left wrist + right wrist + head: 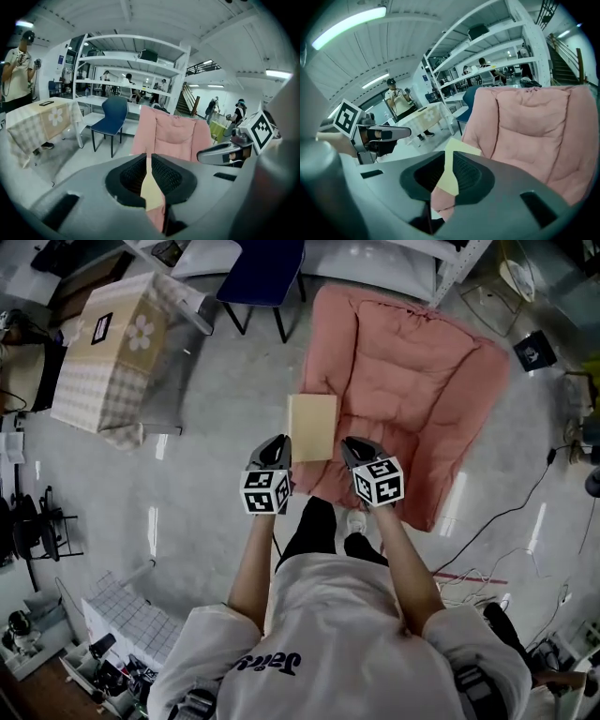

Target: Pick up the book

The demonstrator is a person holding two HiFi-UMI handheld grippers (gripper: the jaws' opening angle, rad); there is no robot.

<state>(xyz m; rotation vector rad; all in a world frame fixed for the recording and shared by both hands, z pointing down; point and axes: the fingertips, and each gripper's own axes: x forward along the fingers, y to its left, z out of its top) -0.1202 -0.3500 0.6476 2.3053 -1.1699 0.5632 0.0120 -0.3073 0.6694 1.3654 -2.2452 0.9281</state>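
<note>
Hovering side by side above the floor: left gripper [275,448] and right gripper [354,448], each with jaws pressed almost together, only a thin slit between the pads and nothing held. Visible through both slits, the tan book [312,427], straight ahead and between the two tools. Lying flat across the left edge of the pink padded chair [412,381], partly over bare floor as seen from above. Long axis pointing away from the body, short near edge facing the jaws. About equal reach from either side, left perhaps slightly closer to the near corner. Probably calls for spreading the jaws first, then closing on that near edge. No bin or box close by; off to the left, a cloth-covered table [94,390] bearing a small dark flat thing [101,327].
</note>
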